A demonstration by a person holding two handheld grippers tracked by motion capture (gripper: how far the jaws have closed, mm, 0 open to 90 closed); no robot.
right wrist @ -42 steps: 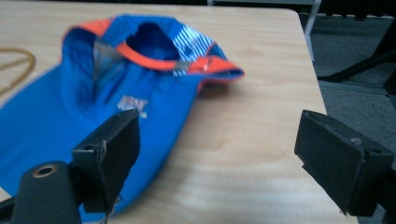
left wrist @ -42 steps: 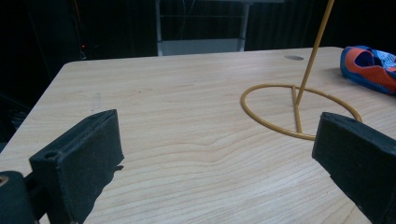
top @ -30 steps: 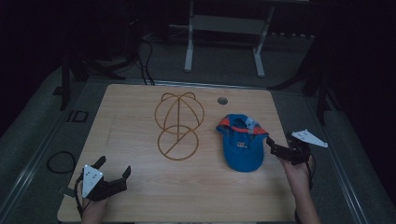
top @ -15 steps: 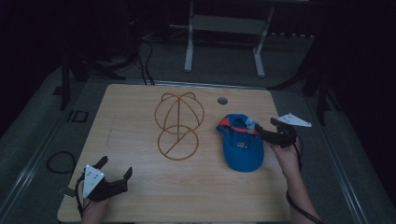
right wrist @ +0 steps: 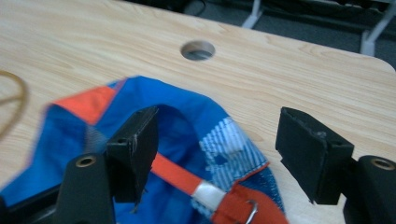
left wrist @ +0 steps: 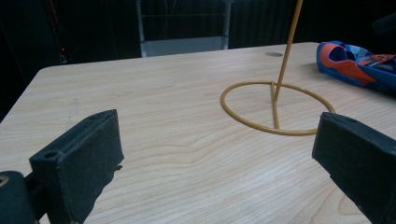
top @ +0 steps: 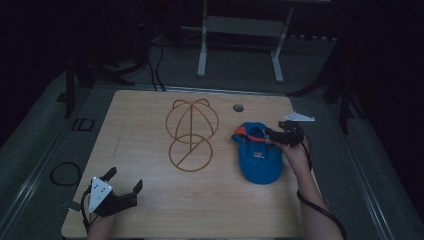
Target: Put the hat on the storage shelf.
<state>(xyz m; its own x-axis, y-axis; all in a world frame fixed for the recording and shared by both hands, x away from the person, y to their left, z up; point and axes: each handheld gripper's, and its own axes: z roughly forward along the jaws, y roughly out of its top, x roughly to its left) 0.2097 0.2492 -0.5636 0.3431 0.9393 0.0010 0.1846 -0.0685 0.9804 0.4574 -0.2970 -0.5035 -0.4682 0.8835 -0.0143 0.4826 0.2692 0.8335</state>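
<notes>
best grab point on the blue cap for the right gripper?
Probably the back rim by the orange strap. The blue cap lies opening-up on the table, so that thin fabric edge stands free. Come from the cap's right side, as the right gripper does now, jaws open astride the rim, just closing.

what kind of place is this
Probably a dim lab or recording room set up for handling tests: a bare wooden table bearing a wire hat stand and a blue cap, with cables across the floor.
</notes>
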